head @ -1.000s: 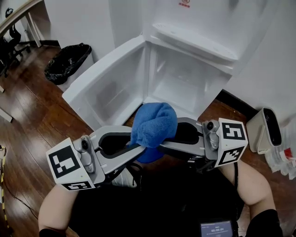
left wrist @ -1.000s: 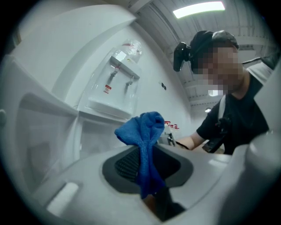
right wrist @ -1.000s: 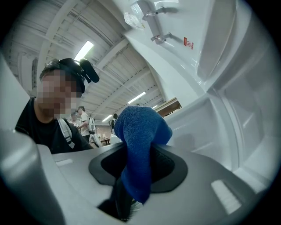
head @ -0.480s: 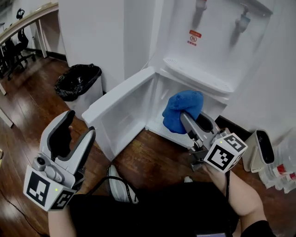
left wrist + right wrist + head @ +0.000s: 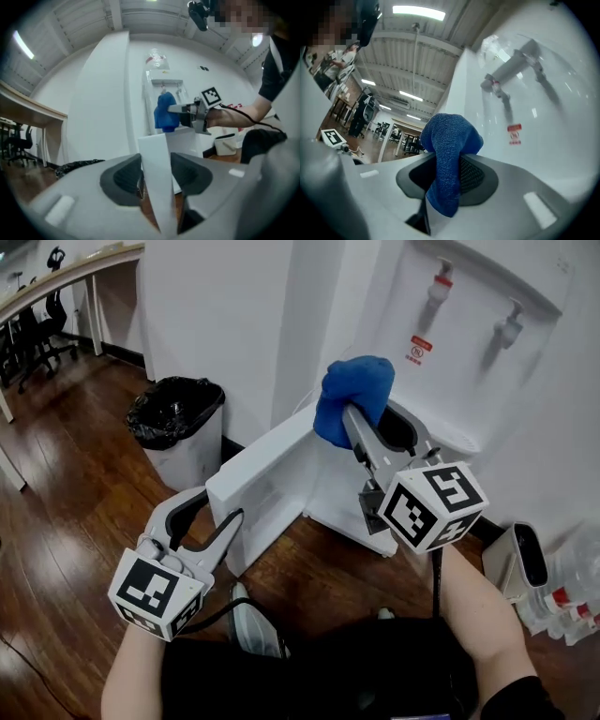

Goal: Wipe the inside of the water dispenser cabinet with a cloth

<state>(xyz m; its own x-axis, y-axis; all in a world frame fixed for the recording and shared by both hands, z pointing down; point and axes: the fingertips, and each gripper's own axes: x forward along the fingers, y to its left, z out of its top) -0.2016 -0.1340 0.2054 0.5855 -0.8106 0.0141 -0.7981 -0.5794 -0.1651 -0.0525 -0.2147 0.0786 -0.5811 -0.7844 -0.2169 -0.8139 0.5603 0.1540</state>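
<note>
My right gripper (image 5: 367,413) is shut on the blue cloth (image 5: 354,395), raised in front of the white water dispenser (image 5: 469,362), above its low cabinet (image 5: 337,507). In the right gripper view the cloth (image 5: 450,145) hangs bunched between the pads of that gripper (image 5: 447,173), whose jaws have just been closing on it. The left gripper (image 5: 218,505) is low, at the free edge of the open cabinet door (image 5: 267,470). Its jaws have just been opening and closing a little. In the left gripper view the door edge (image 5: 152,154) stands between that gripper's (image 5: 154,176) jaws with floor showing on both sides.
A bin with a black bag (image 5: 178,413) stands left of the door by the wall. A small white appliance (image 5: 525,563) and bottles (image 5: 562,601) sit on the wood floor at the right. A desk and chairs (image 5: 37,296) are far left. Two taps (image 5: 439,287) stick out above.
The left gripper let go of the cloth, swung out left, then came to the door's edge. The right gripper carried the cloth from the cabinet up in front of the dispenser.
</note>
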